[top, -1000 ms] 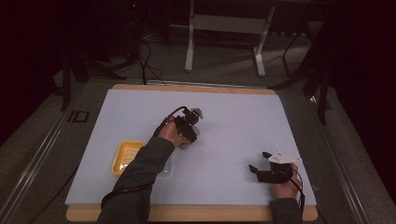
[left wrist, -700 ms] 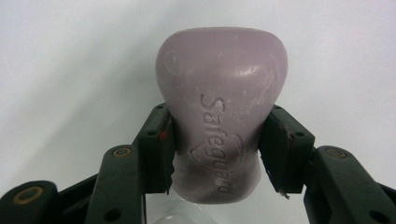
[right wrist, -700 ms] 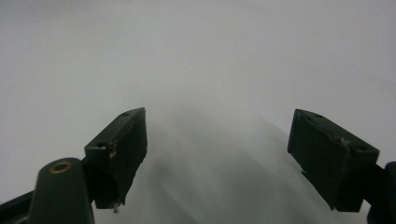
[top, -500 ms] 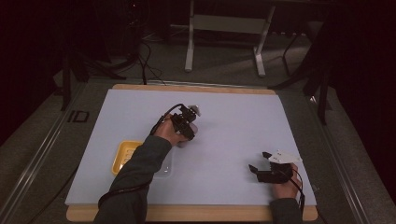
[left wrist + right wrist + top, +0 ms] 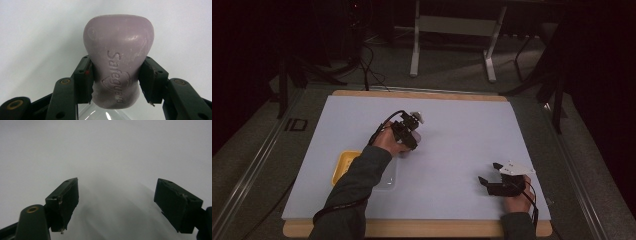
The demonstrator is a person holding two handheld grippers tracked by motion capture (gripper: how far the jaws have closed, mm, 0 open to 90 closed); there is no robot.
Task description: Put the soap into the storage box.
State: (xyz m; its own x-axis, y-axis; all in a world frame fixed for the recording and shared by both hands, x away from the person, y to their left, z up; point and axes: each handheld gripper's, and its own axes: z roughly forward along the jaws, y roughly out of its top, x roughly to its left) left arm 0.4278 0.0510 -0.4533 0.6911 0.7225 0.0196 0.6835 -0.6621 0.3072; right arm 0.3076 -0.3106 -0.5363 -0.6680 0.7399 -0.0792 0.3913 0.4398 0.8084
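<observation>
Yellow tray (image 5: 343, 164) on white mat (image 5: 462, 130); metal stand (image 5: 452, 25) behind table.

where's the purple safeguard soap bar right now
The purple soap bar is clamped between the jaws of the left gripper, held over the white table mat near its middle, just beyond the yellow tray.

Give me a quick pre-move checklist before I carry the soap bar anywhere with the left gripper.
1. Grip on the soap bar: ok, the left gripper has both pads pressed on its narrow waist.
2. Bar centred in the jaws: ok, roughly equal on both sides.
3. Right gripper free: ok, jaws open with nothing between them.
4. Grippers apart: ok, in the high view the right gripper is near the front right corner of the table, far from the left.
5. Yellow tray unobstructed: cannot tell, the forearm covers part of it.
</observation>
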